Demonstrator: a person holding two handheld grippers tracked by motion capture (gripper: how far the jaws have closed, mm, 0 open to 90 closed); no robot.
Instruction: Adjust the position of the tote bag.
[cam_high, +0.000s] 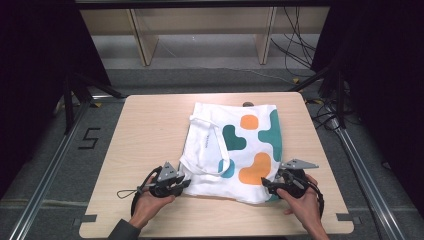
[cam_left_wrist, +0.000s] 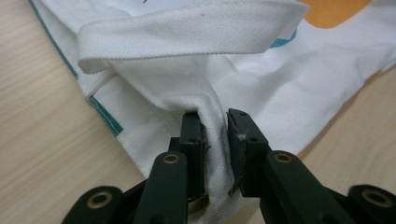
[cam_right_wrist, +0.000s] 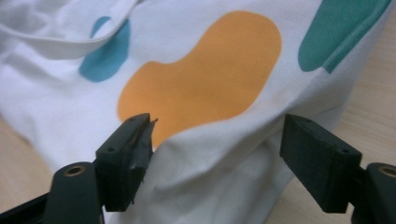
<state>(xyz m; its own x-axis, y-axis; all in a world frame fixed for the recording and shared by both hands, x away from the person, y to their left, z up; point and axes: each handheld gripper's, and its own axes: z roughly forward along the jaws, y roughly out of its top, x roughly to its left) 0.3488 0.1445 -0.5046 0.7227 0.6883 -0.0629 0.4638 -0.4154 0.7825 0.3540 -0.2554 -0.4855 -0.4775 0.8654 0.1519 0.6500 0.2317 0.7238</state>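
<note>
One tote bag (cam_high: 235, 150) — soft, light, limp. My left gripper (cam_left_wrist: 215, 135) pinches its near hem; right gripper (cam_right_wrist: 217, 149) gapes wide astride its near corner — I'd grip there.

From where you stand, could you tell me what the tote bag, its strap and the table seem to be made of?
Tote bag: woven cloth, probably cotton canvas, matte white with flat printed orange and teal shapes; the weave shows and it puckers softly in the left gripper.
Strap: the same white weave, folded flat.
Table: pale wood-grain top, smooth; possibly laminate rather than solid wood.
</note>
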